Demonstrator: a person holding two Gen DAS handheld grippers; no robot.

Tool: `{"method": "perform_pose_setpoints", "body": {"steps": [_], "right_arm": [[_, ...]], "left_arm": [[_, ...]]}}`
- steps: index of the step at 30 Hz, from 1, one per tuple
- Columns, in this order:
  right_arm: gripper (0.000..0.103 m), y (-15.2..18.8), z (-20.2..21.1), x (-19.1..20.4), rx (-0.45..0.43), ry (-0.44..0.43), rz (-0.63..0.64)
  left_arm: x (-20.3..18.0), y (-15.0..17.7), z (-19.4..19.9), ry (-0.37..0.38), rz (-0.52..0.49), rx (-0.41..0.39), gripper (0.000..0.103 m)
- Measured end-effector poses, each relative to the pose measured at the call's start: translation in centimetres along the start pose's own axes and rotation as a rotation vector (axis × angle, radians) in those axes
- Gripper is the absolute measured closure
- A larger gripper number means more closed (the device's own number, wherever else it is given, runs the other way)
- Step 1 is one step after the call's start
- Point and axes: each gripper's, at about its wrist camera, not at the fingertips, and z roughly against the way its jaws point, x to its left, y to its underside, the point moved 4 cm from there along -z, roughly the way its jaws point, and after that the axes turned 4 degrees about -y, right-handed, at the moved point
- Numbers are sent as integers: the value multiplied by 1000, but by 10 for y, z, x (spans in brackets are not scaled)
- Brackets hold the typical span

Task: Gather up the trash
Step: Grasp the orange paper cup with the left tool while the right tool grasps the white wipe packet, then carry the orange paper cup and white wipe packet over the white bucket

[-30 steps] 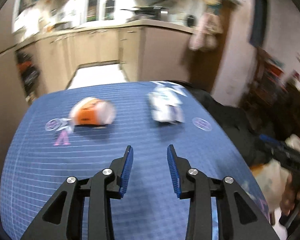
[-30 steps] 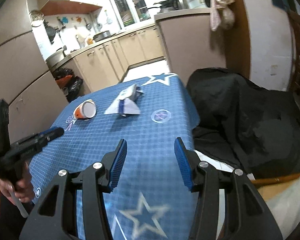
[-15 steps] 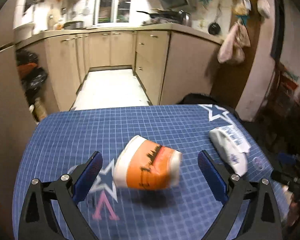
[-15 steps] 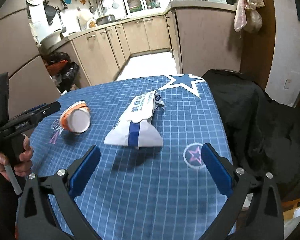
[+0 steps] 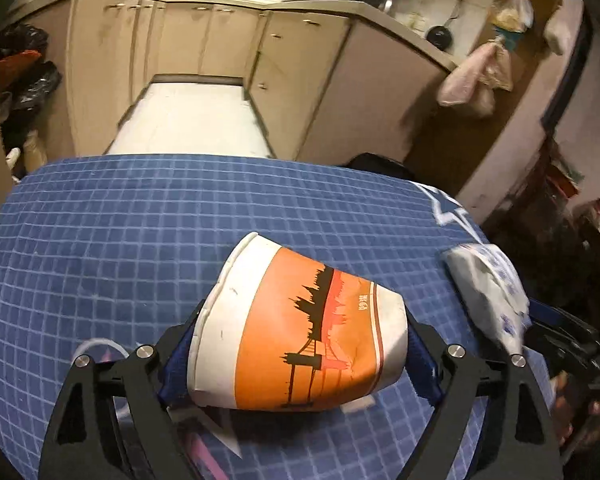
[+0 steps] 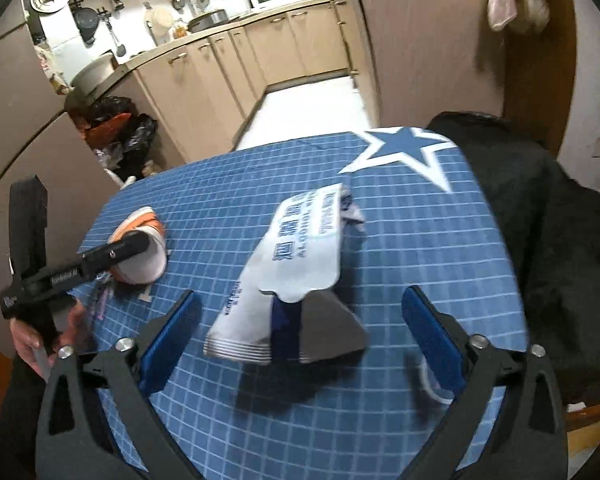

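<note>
We are at the grasp step on both sides. Our left gripper (image 5: 300, 354) straddles the toppled orange paper cup (image 5: 300, 328); jaws apart, just been closing, pads beside rim and base, contact uncertain. Our right gripper (image 6: 300, 338) tilts down over the white wrapper (image 6: 288, 280), which lies between wide-apart jaws that have just been closing, untouched. Next, we judge: close both gently, the cup crushes easily, then lift off the blue checked tablecloth (image 6: 420, 240)
</note>
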Motion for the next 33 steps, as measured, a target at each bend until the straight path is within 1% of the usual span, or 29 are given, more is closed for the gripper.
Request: {"method": "perform_pose_setpoints", "body": {"steps": [1,2,3,4,5,6,7,8,10,11,13,15,18,21,24,27,32,33], "right_arm": [[34,2,-2,2,10,-7,17],[38,4,-4,5,26,-12,31],[44,6,-6,8,30,-13,43],[47,9,-6,11,32,-11,67],[48,10,-6,12,28,-10,79],[52,12,-4,13,22,-12,89],[58,13,-3,13,24,-20,88],[59,14,-2,14,24,-24,88],[68,16,2,14,20,-27,98],[70,18,5,14,12,-32,97],[79,20,8,15,4,-43,93],[83,21,10,17,-3,-47,93],[86,29,16,22,-12,-55,107],[87,41,26,29,-32,-51,122],[88,52,39,33,-52,-50,128],[88,68,55,37,-71,-42,133],[89,85,81,38,-101,-49,116],[89,89,90,38,-112,-51,107]], "left_arm": [[-3,3,4,-3,-11,-16,17],[-7,8,11,1,-20,-35,17],[-10,12,16,11,-24,-44,17],[-14,17,23,10,-32,-55,17],[-17,21,28,6,-42,-68,17],[-24,27,38,8,-60,-86,17],[-29,33,46,-7,-73,-98,17],[-33,38,54,-14,-81,-110,17],[-37,45,64,-12,-73,-125,17],[-37,47,73,-4,-58,-131,17],[-35,52,83,9,-38,-138,17],[-35,55,97,4,-27,-159,17],[-38,62,119,-28,-42,-201,17],[-46,73,145,-20,-64,-249,17],[-52,87,161,-2,-83,-260,17],[-60,101,170,-9,-104,-257,17],[-70,118,181,16,-71,-244,17],[-73,122,182,6,-65,-238,17]]}}
